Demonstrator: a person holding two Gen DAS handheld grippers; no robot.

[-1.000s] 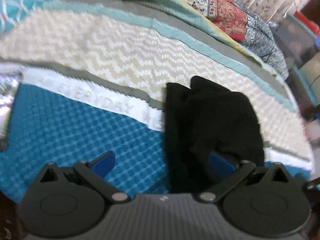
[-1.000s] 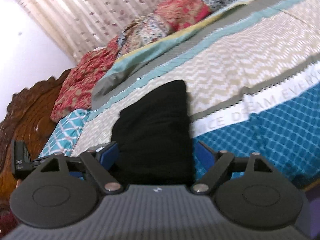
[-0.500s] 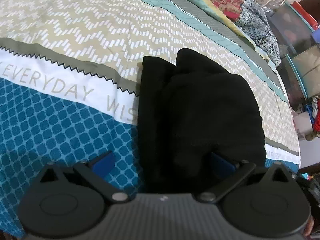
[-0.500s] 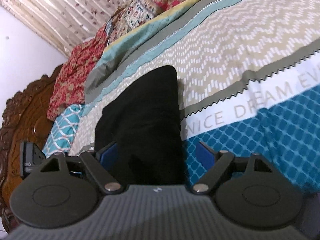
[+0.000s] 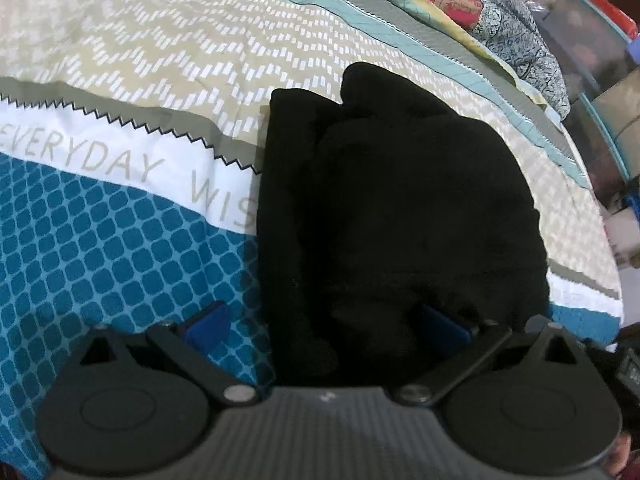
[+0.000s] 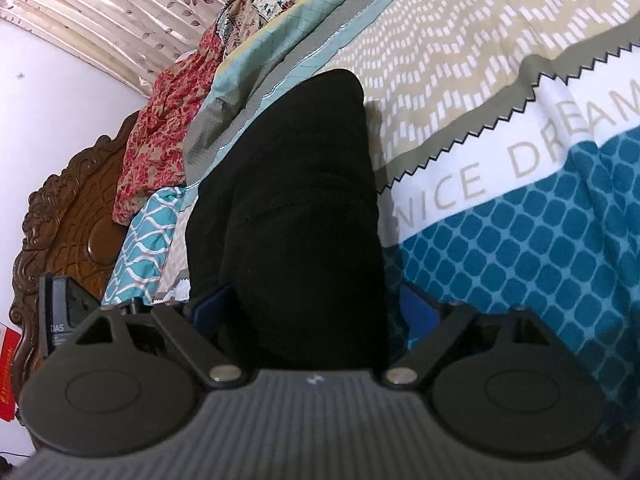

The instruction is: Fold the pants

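Black pants, folded into a thick bundle, lie on the patterned bedsheet. In the left wrist view my left gripper is open and low over the bundle's near end. Its left pad hangs over the blue sheet; its right pad touches black cloth. In the right wrist view the pants stretch away from the camera. My right gripper straddles their near end with its jaws opening. The cloth sits between the pads and hides part of the left one. Neither gripper grips the pants.
Floral quilts and pillows are piled along the far side of the bed. A carved wooden headboard and a curtain stand behind. Plastic storage boxes sit past the bed's right edge. A black device shows at the left.
Both grippers have sunk toward the pants, which now fill more of each view. The right gripper's jaws stand slightly wider. The bundle itself has not moved.
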